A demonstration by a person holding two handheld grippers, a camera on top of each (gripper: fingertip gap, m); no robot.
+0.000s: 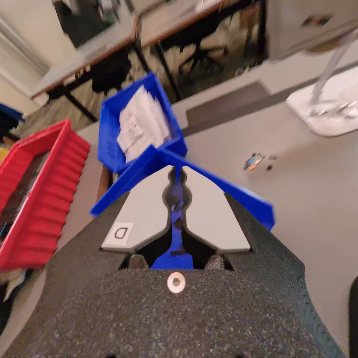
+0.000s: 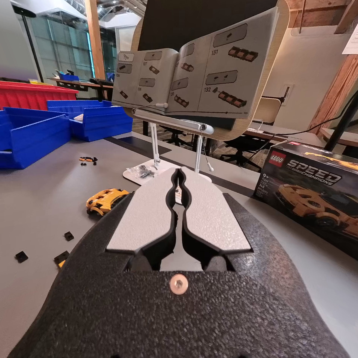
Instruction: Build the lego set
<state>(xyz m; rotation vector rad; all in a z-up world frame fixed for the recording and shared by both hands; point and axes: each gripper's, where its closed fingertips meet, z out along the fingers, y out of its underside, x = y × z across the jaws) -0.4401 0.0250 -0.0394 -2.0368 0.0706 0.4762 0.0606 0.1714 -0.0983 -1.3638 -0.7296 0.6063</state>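
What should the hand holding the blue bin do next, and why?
Probably lower the blue bin gently onto the grey table. The left hand-held gripper is shut on the bin's rim, the bin hangs tilted, and the view is blurred, so small pieces inside could slide out.

Take the grey table [image 2: 48, 197] as your anchor: beyond its far edge you see long wood-edged desks [image 1: 93, 64] on black legs, with dark office chairs [image 1: 201, 48] tucked under them on a mottled carpet [image 1: 58, 110], all blurred in the left wrist view. Up and to the left of the table, a thick timber post [image 2: 95, 38] stands before tall glass partitions [image 2: 64, 44], with exposed ducting [image 2: 114, 7] overhead. To its right, another rough timber beam [image 2: 337, 91] leans against a cream wall [image 2: 302, 64], where warm light falls.
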